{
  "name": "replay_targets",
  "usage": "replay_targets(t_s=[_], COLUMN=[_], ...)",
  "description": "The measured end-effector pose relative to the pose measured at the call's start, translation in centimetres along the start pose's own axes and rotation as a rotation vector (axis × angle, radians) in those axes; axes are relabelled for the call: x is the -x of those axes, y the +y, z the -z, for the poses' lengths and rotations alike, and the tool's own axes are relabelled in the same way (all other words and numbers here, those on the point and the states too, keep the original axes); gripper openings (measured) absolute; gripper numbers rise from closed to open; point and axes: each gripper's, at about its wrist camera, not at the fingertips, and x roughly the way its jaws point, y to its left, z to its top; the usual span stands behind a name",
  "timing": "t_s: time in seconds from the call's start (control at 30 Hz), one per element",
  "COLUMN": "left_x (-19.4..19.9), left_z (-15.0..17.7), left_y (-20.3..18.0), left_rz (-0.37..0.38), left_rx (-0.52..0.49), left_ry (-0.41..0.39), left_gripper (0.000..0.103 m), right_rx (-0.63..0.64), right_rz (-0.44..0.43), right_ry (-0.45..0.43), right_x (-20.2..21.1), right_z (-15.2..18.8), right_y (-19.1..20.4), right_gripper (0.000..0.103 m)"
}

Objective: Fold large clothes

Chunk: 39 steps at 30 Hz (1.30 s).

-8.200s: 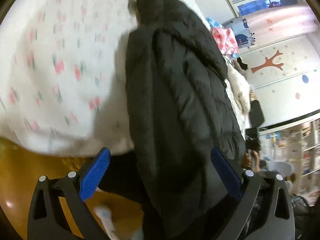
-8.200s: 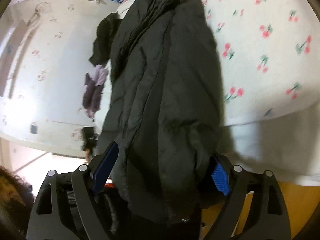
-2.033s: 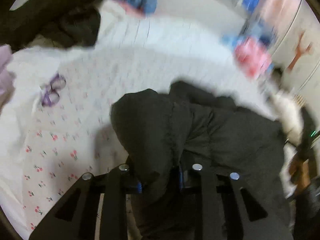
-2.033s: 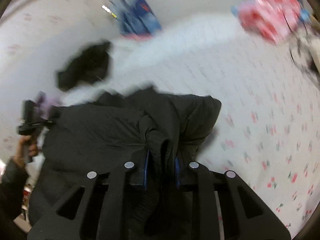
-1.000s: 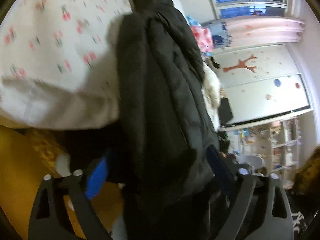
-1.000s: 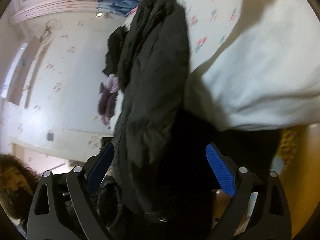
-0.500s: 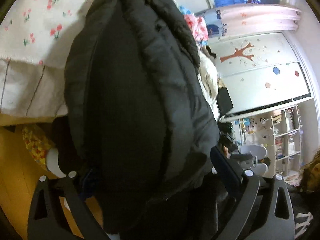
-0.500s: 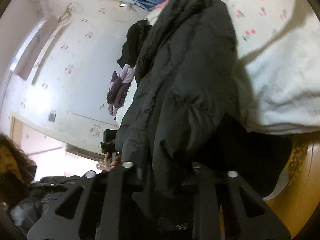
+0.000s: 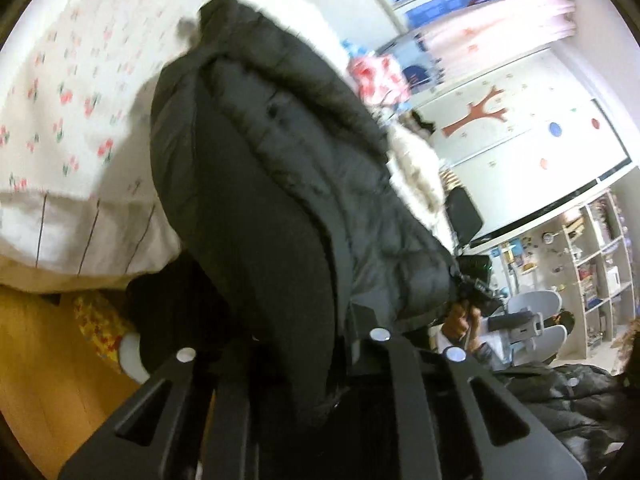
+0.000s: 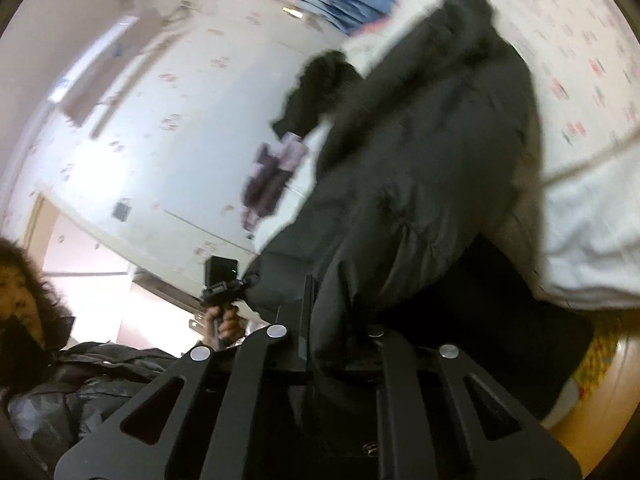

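A large black puffer coat [image 9: 272, 184] lies over the edge of a bed with a white cherry-print sheet [image 9: 72, 92]. Its lower end hangs off the bed edge. My left gripper [image 9: 296, 360] is shut on the coat's hanging hem, with the fabric bunched between the jaws. In the right wrist view the same coat [image 10: 432, 152] runs up onto the bed [image 10: 588, 72], and my right gripper [image 10: 340, 344] is shut on its lower edge. The pads of both grippers are hidden by the fabric.
More clothes lie on the bed: a pink garment [image 9: 376, 76], a white fluffy one [image 9: 416, 168], a black one [image 10: 316, 88] and a purple one [image 10: 272, 176]. A wooden floor [image 9: 48, 376] lies below the bed edge. Shelves [image 9: 592, 264] stand by the wall.
Both grippers were open around the coat's lower end a second ago. They have closed on it. The view has lifted slightly toward the bed.
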Motion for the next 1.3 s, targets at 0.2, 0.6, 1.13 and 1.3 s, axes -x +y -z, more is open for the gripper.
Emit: replay_targets(t_s=[0.2, 0.6, 1.13, 1.3], left_x=[4.0, 6.0, 0.3, -4.1], left_z=[-1.2, -7.0, -28.6, -34.3], left_y=[-2.3, -1.9, 1.1, 4.0], left_rz=[0.128, 0.212, 0.209, 0.102], left_rx=[-0.034, 0.013, 0.140, 0.196], left_ry=[-0.123, -0.283, -0.459, -0.483], left_gripper=[0.013, 0.013, 0.013, 0.013], right_rx=[0.002, 0.013, -0.080, -0.183], right_rz=[-0.177, -0.304, -0.193, -0.096], right_ry=[-0.158, -0.284, -0.414, -0.421], right_x=[2.7, 2.7, -4.3, -7.2], right_z=[-1.3, -9.1, -30.9, -36.0], right_y=[1.6, 0.6, -4.2, -10.1], right_gripper=[0.008, 0.008, 0.008, 0.009])
